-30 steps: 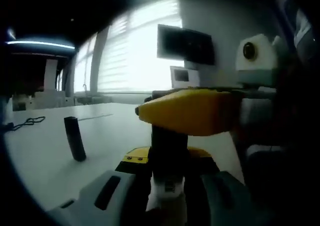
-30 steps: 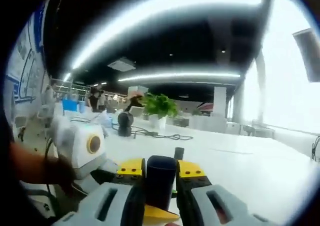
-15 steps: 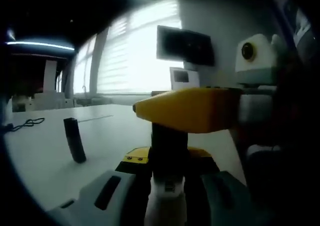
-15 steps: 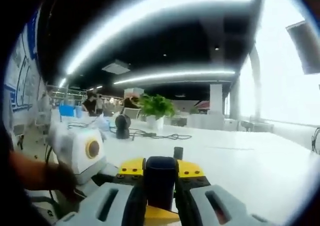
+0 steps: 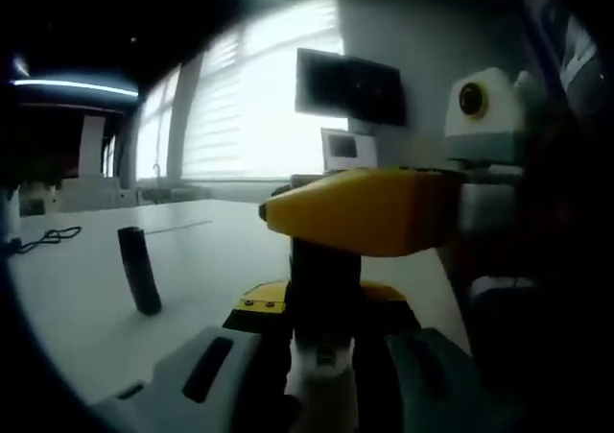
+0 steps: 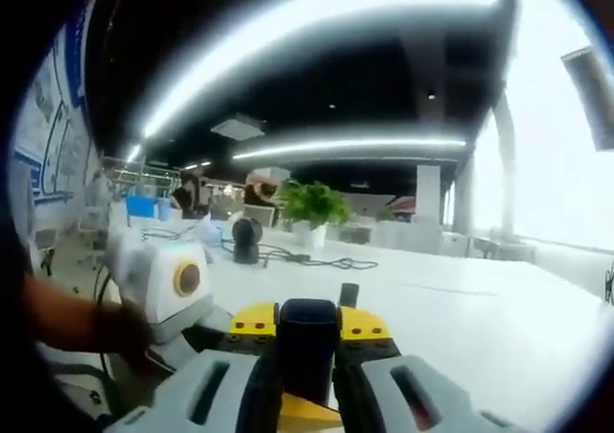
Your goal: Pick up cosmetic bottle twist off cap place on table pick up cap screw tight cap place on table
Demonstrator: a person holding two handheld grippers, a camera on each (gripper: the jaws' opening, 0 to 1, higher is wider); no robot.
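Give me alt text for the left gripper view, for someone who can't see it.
The left gripper holds a dark cosmetic bottle with a pale lower body upright between its jaws, while the yellow-tipped right gripper comes in from the right and grips the bottle's top. Behind, a slim black cylinder stands on the white table before bright windows.

Left gripper view: cosmetic bottle (image 5: 324, 351) body mostly hidden between left gripper (image 5: 321, 366) jaws; label too blurred to read; base cut by bottom edge. Cap (image 5: 324, 272) top hidden behind right gripper (image 5: 360, 212) yellow jaw crossing from right.

Right gripper view: cap lower part hidden between jaws. Small dark object (image 6: 349, 295) on table (image 6: 499, 327) beyond, too small to identify. Far people blurred.
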